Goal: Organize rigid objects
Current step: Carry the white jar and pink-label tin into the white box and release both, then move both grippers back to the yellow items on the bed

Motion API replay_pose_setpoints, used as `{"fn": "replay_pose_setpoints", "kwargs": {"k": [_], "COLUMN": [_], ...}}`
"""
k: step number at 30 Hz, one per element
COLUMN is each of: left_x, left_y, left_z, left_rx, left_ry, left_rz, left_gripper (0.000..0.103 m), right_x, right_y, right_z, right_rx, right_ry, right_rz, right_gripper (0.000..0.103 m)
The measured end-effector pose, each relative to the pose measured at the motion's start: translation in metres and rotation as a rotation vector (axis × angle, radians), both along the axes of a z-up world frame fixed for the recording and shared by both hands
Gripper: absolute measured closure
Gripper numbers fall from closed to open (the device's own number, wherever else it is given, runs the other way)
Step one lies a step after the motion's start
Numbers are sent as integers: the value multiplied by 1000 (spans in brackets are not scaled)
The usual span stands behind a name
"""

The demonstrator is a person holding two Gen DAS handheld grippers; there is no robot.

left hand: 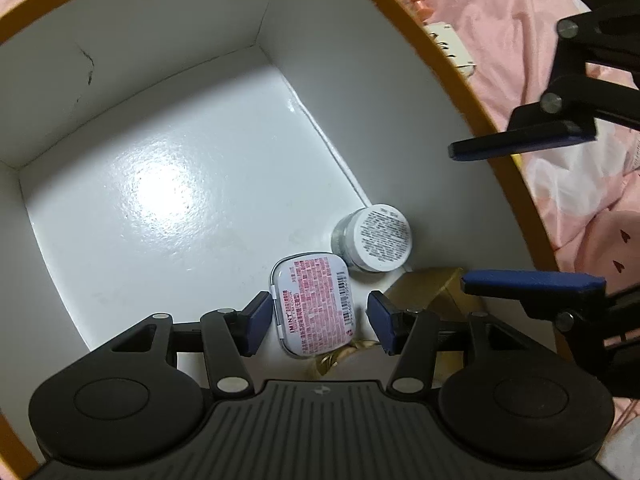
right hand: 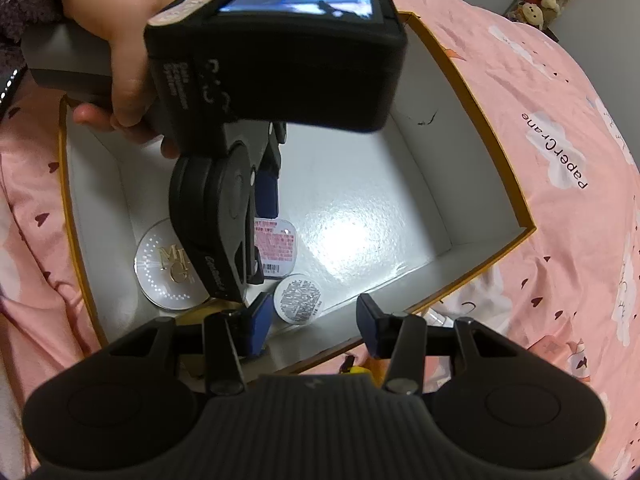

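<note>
Both hand-held grippers over the white box on the bed, holding nothing.
Left hand-held gripper released, straddling mint tin on box floor; right hand-held gripper released above jar beside tin.

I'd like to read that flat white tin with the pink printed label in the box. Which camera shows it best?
The left wrist view: the flat white tin with the pink printed label lies whole, close and unobstructed. In the right wrist view the tin is smaller and partly hidden behind the left hand-held gripper.
</note>
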State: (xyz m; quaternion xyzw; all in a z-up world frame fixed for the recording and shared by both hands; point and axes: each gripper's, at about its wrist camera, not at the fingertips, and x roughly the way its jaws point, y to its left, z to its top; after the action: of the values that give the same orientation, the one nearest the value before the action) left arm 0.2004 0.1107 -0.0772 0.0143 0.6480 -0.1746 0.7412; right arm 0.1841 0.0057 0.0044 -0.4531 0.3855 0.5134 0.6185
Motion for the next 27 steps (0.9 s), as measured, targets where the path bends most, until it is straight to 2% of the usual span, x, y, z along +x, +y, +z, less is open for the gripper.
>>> {"fn": "replay_pose_setpoints", "kwargs": {"k": [8,14,20,27], "left_x": [-14,-26,-36,-42], "left_y": [-10,-24,-46,-83], "left_z": [23,56,83,95], "left_rx": [24,7,-23,-19], "left_ry": [-72,-182,-310,-416], "left_rz": [-43,-74,-158,-297], "left_gripper": [39,39,39,40], "right_x": [-1,0,5,11], "right_y": [-13,-31,-62,-102], "right_z": [16,27,42,36], "right_rx": [56,95,172,207], "right_ry": [20,3,4,15], "right_rz": [-43,-103,-214,-338], "right_gripper": [57,57,56,56]}}
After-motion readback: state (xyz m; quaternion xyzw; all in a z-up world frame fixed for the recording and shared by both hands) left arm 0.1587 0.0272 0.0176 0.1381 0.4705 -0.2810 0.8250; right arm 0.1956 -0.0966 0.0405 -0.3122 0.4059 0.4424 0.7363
